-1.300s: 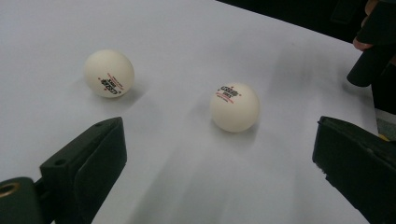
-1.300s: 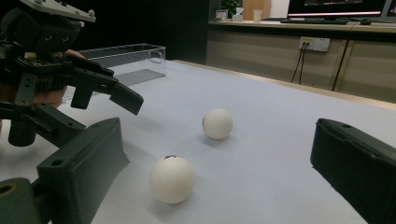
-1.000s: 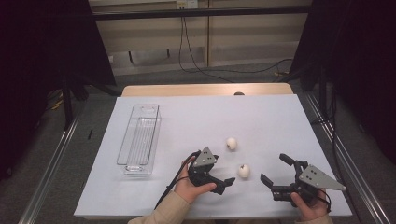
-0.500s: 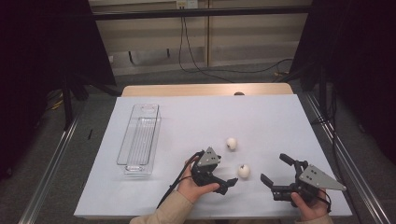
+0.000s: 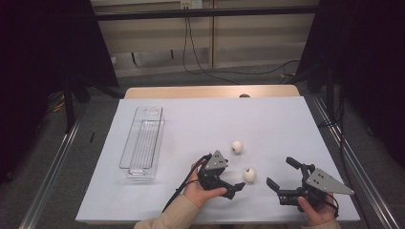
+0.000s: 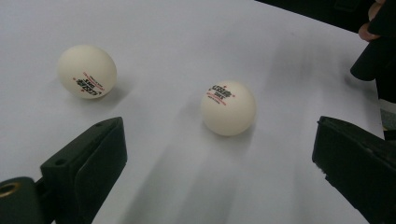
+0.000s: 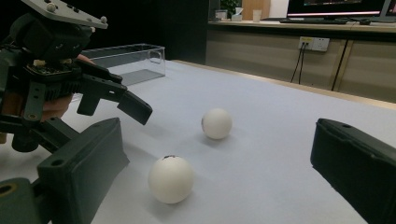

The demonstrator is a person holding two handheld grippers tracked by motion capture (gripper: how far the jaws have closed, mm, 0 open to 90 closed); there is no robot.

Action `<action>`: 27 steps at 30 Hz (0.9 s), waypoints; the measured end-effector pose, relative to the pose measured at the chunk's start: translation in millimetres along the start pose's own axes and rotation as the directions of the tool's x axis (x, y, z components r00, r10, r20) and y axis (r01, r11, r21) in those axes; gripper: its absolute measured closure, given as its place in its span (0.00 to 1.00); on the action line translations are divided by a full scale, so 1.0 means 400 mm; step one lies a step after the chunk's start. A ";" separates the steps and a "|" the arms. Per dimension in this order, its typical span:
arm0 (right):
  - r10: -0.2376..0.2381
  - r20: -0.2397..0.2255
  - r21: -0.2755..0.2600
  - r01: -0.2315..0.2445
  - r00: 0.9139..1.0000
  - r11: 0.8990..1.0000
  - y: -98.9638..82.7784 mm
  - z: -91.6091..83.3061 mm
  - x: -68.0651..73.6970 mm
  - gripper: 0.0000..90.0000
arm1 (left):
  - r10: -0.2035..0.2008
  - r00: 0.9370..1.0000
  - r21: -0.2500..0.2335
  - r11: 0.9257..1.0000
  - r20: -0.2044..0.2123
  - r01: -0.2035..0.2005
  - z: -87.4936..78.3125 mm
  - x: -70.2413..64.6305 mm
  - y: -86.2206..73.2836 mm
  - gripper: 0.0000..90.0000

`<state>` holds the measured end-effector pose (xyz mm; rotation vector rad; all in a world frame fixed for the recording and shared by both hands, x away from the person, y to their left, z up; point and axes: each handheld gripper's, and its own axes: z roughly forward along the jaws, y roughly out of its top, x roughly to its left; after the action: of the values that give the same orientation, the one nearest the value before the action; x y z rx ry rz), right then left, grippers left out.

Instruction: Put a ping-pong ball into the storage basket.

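The left hand-held gripper (image 5: 235,187) stands wide open, holding nothing, the near ball (image 5: 249,174) just ahead of its jaws. The right hand-held gripper (image 5: 282,177) gapes empty too. Bare tabletop (image 5: 286,124) lies between them. The farther ball (image 5: 236,146) shows its print in the left gripper view. The clear tray (image 5: 143,143) sits well left

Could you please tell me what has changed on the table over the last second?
The left gripper has eased slightly toward the nearer ball, fingers open, nothing grasped. The right gripper, the farther ball and the clear tray stayed put.
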<state>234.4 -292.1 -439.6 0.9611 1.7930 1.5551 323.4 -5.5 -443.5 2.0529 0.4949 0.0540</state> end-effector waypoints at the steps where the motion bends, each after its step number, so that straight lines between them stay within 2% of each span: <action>1: 0.000 0.000 0.000 0.000 1.000 1.000 0.000 0.000 0.000 0.03 | -0.001 1.000 0.000 1.000 0.000 0.001 0.001 0.000 0.000 0.04; 27: 0.000 0.001 0.000 0.000 1.000 1.000 0.000 0.000 -0.001 0.03 | 0.003 1.000 0.030 1.000 -0.004 -0.003 0.025 -0.007 0.009 0.05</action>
<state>234.5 -292.5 -439.6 0.9614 1.7920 1.5539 324.3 -16.2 -445.1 2.0834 0.4978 0.0533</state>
